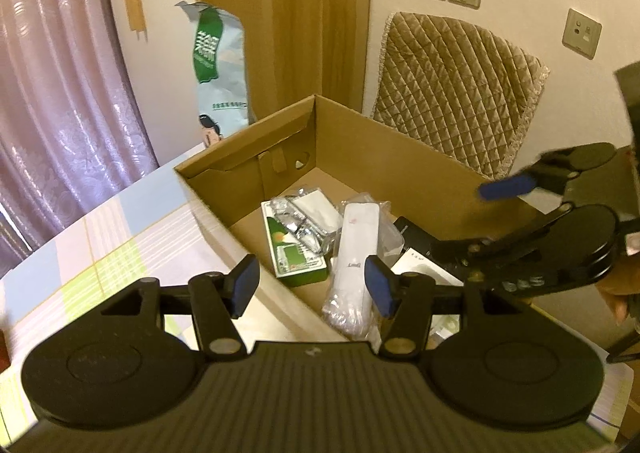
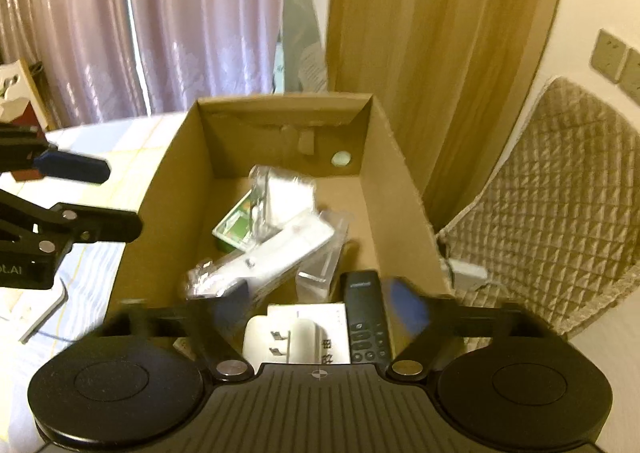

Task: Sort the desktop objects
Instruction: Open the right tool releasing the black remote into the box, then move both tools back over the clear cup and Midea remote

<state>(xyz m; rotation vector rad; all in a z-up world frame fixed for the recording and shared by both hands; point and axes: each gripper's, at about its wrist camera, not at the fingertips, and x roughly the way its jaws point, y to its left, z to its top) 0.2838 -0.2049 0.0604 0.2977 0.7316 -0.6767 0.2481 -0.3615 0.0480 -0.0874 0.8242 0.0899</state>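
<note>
An open cardboard box stands on the table. Inside lie a green packet, a white item in clear plastic, a black remote and a white plug on a printed sheet. My left gripper hovers open over the box's near edge, nothing between its blue pads; the right wrist view shows it at the box's left side. My right gripper is open and blurred above the remote and plug, holding nothing; the left wrist view shows it over the box's right side.
A checked cloth covers the table to the left of the box. A chair with a quilted cover stands behind the box on the right. A tall green-and-white bag rises behind it. Curtains hang at the left.
</note>
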